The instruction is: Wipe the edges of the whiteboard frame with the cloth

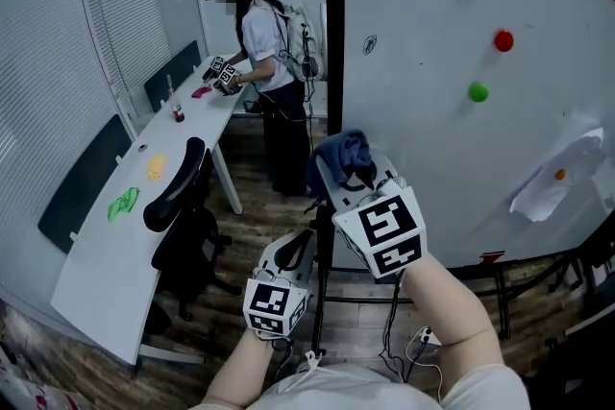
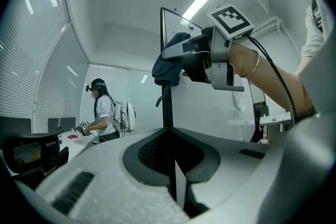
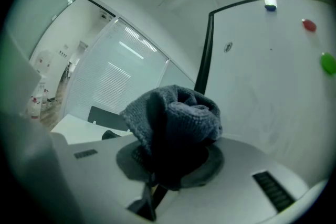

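Your right gripper (image 3: 160, 178) is clamped on the bunched grey cloth (image 3: 176, 118), just beside the whiteboard frame (image 1: 332, 34), its black left edge. Your left gripper (image 2: 170, 165) is closed on nothing, lower and to the left. Wood floor (image 1: 252, 206) below. White worktop (image 1: 106, 245) and black chair (image 1: 178, 187) well left, with another person (image 1: 264, 43) beyond.

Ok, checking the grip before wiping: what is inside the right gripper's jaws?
A bunched grey cloth, clamped in the right gripper. Its folds cover where the jaws meet, so grip depth is hidden.
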`<state>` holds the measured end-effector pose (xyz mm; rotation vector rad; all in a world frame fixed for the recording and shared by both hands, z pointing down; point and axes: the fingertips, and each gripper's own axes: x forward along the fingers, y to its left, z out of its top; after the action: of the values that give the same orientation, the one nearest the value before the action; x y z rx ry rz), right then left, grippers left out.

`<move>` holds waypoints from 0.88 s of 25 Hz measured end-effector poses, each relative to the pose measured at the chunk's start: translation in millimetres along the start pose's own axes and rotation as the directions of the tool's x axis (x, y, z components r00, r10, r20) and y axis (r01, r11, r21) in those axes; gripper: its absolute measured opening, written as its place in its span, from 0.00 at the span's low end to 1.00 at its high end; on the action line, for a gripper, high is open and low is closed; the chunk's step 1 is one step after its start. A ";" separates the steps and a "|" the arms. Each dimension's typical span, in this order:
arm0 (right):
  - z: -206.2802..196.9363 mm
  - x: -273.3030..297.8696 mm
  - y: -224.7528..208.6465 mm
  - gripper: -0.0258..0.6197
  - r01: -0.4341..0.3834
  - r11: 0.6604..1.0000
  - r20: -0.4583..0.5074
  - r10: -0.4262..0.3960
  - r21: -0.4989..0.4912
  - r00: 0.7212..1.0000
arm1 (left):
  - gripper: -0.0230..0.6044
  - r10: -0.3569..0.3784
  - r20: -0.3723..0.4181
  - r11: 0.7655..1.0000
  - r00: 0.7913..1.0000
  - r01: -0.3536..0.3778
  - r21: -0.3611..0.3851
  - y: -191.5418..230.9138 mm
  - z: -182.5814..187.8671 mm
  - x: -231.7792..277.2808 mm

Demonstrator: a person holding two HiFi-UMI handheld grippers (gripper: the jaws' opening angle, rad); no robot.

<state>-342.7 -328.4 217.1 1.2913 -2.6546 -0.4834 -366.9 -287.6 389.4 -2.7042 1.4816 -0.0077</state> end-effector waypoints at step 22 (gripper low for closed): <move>148.0 3.4 -53.0 0.16 0.117 0.988 0.159 -0.101 -0.096 0.982 | 0.07 -0.112 0.131 0.990 0.985 0.100 0.098 2.1 78.9 18.1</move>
<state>-345.8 -329.1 59.9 1.4269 -2.6471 -0.7565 -356.3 -300.1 310.0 -2.6492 1.2679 0.0999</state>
